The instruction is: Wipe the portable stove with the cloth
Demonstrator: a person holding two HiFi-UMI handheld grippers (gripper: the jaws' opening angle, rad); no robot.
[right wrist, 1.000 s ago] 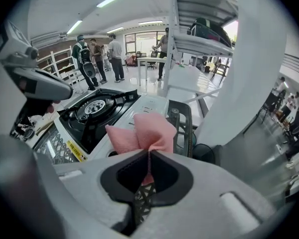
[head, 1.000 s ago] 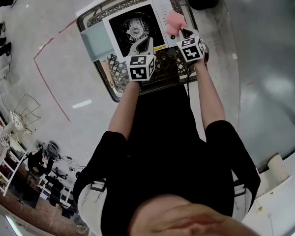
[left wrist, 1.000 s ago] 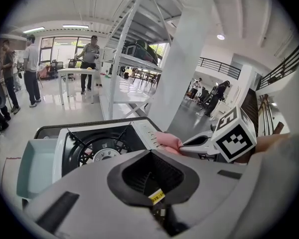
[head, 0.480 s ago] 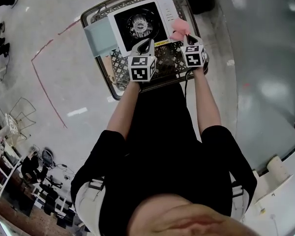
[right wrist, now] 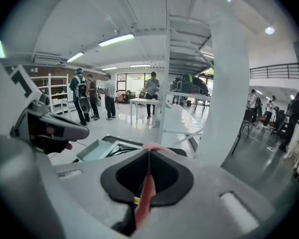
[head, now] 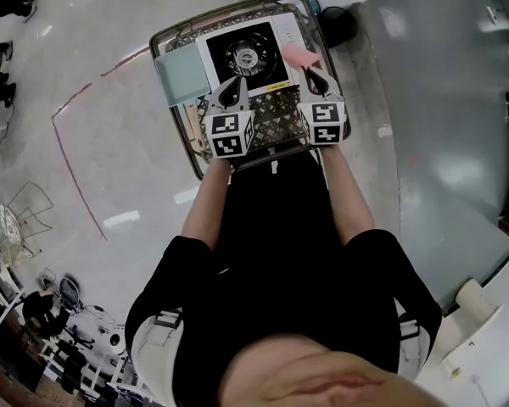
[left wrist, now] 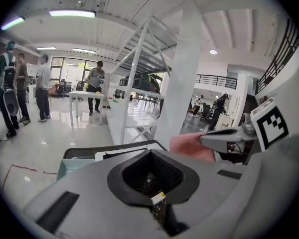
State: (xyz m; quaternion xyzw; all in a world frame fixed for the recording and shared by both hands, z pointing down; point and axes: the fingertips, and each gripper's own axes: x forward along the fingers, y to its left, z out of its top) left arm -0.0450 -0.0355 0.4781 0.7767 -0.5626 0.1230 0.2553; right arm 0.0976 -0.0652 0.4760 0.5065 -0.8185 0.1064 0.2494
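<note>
The portable stove, white with a black burner well, lies on a wire-mesh cart. A pink cloth hangs at the stove's near right corner, with my right gripper shut on it. In the right gripper view the cloth is pinched between the jaws and pokes out past their tips. My left gripper is shut with nothing in it and hovers over the stove's near edge. The left gripper view shows the cloth to the right, in the other gripper's fingers.
A pale blue-grey tray lies on the cart left of the stove. A dark round object sits on the floor beyond the cart's right corner. A white pillar stands ahead, and several people stand far off by tables.
Both grippers have drawn back toward me from the stove's top to its near edge. The cloth came along with the right gripper, off the stove's right panel.
</note>
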